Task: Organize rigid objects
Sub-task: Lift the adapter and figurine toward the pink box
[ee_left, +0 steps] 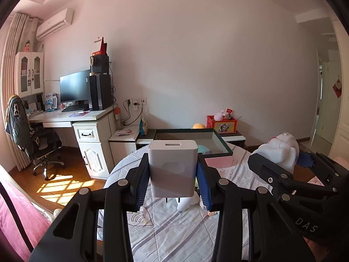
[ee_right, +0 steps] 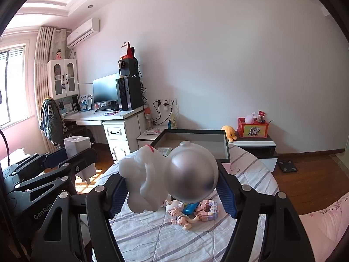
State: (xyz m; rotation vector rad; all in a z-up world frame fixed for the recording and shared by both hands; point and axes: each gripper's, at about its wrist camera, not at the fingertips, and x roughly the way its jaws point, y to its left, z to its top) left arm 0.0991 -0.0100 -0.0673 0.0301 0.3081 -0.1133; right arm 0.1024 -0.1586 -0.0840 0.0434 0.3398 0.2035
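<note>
Charger, a stiff, light, smooth-sided block, sits clamped by its flat sides in the left gripper above the bench, short of the tray, while the right gripper clasps a hard, likely slippery figurine.

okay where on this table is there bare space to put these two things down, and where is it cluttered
Bare striped cloth lies on the near side of the table, between the claws and the small toys. The dark-rimmed tray at the far edge looks mostly open inside, with a few items at its near end. Crowded: the middle, where the piglet figure, block toy and blue item cluster beneath the held white figurine.
</note>
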